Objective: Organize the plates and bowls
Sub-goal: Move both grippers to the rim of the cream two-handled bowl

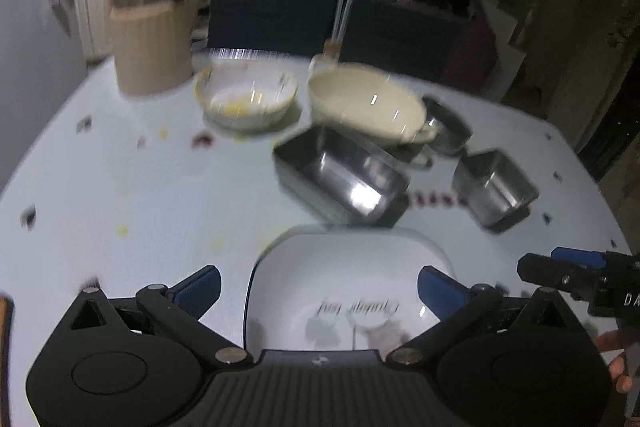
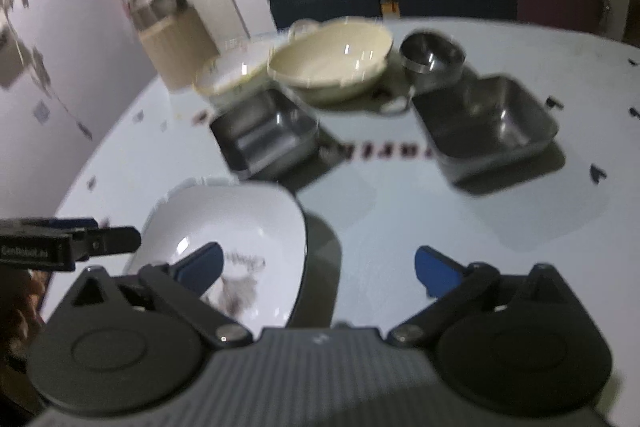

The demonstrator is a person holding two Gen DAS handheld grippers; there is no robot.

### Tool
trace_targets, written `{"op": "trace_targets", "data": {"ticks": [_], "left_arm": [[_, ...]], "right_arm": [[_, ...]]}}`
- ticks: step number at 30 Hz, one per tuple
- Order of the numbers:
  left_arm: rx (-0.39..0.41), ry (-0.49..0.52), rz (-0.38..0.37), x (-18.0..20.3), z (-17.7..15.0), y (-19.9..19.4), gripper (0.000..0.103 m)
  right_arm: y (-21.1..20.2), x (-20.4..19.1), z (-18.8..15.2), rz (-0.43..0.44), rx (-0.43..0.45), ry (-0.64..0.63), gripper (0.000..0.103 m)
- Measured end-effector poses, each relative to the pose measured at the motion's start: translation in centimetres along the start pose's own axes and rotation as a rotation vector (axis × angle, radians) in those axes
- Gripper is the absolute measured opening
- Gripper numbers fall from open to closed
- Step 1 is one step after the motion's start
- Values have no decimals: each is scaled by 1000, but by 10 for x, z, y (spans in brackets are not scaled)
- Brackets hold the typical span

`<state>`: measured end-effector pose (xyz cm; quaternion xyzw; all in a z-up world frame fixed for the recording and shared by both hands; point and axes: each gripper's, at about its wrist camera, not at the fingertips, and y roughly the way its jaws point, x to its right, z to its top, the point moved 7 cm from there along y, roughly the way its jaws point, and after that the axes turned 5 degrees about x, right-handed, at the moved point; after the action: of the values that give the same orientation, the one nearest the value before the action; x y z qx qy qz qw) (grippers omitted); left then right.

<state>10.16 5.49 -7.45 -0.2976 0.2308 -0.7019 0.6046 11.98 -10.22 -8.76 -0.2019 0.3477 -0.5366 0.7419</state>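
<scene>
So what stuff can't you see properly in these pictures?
- White square plate: its near edge is hidden behind the left gripper in the left wrist view; the printed writing is too blurred to read.
- Red lettering on the table: the square steel dishes cover part of it in the right wrist view.
- Round steel bowl: half hidden behind the cream bowl, left wrist view.

Light: dim, blurred.
Table [image 1: 120, 187]: white, glossy.
Chairs [image 1: 272, 15]: dark blue, behind the table.
Wall [image 2: 60, 67]: pale, left.
</scene>
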Motion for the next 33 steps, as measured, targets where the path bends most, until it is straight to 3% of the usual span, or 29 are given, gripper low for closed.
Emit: {"op": "trace_targets", "data": {"ticks": [8,16,23,28,31,33], "left_arm": [[143,70,-46,31,71,-12,103],[236,98,-95,45,141,22,103],[267,126,-84,38,180,71,103],[254,170,-67,33,199,113,103],[231,191,-61,29,202,136,103],[218,199,-54,26,204,151,103]], "right_arm": [[-23,11,51,72,174,110,103],[-1,29,104,105,261,259,103],[51,63,125,115,259,498,103],[98,79,125,178,193,672,103],[124,83,123,174,157,721,100],[138,85,122,165,135,727,92]]}}
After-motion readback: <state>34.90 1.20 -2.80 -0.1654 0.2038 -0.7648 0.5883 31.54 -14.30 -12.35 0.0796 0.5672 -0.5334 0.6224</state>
